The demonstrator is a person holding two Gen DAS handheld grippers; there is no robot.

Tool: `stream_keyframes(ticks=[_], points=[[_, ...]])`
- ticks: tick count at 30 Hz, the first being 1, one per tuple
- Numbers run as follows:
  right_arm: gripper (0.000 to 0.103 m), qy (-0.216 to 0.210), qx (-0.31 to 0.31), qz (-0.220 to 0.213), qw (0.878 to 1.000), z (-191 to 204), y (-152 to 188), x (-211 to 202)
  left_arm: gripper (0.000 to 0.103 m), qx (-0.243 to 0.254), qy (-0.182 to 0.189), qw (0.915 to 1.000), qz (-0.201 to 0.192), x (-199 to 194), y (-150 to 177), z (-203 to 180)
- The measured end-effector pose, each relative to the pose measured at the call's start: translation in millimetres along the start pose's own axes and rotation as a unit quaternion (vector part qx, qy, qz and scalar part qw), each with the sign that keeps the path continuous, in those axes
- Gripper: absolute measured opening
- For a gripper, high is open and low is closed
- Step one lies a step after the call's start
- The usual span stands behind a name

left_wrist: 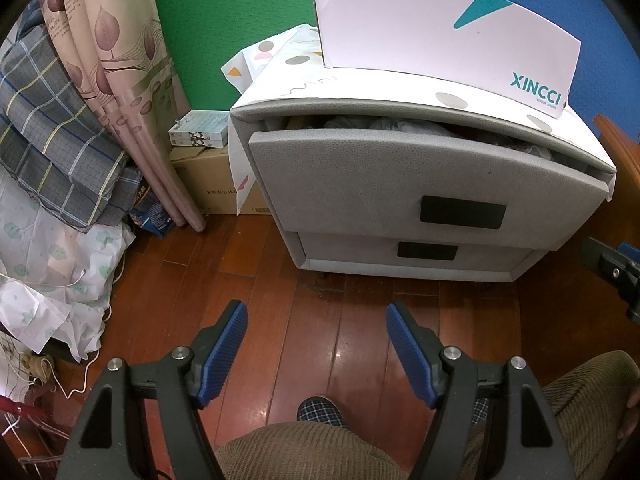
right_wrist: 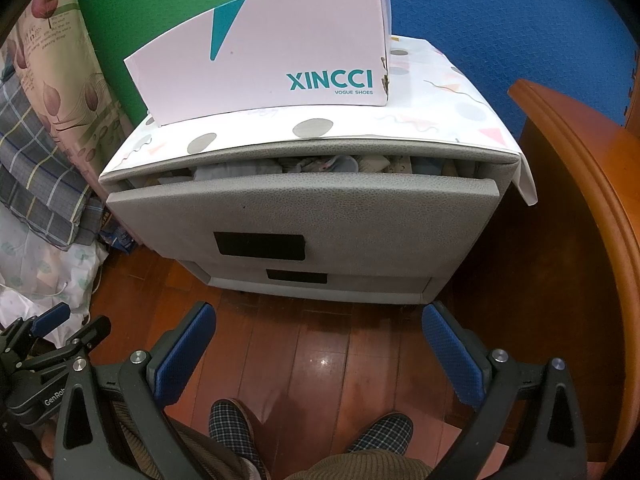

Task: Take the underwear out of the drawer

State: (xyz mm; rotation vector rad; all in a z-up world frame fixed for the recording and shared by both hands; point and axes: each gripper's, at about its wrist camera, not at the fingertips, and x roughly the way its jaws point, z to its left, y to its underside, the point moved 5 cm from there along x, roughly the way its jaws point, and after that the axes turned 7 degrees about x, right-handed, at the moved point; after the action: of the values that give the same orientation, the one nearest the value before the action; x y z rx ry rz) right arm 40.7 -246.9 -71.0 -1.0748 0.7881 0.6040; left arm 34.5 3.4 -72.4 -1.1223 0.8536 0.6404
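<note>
**Operator:** Both claws hang open and empty over the floor at the bottom of each frame. Left gripper [left_wrist: 316,322] has its blue pads apart with nothing between them; right gripper [right_wrist: 318,326] is spread wider, also bare.

**Observer:** Where's the underwear?

**Operator:** In the top drawer [right_wrist: 304,208], centre of frame. It's ajar, and through the gap under the cabinet top I see bunched cloth [right_wrist: 316,164], pale blue and grey. I can't tell which piece is underwear from here.

**Observer:** So which step are we at?

**Operator:** The approach, I'd say. Nothing is gripped and neither claw is near the drawer.

**Observer:** Next move?

**Operator:** The gap looks too narrow for a claw. I'd bring one up to the dark handle [right_wrist: 260,244] and pull the drawer further out, then reach in with the other.
</note>
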Motion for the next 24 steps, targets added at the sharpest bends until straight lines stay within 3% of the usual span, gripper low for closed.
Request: stream_keyframes(ticks=[19, 24], points=[[0.102, -0.003, 0.004, -0.001, 1.0, -0.9, 1.3, -0.3, 0.074, -0.002, 0.001, 1.0, 0.0, -0.4, 0.5, 0.8], [0.102, -0.005, 0.005, -0.002, 1.0, -1.1, 0.6, -0.6, 0.074, -0.027, 0.029, 0.9992, 0.0, -1.2, -0.7, 9.1]])
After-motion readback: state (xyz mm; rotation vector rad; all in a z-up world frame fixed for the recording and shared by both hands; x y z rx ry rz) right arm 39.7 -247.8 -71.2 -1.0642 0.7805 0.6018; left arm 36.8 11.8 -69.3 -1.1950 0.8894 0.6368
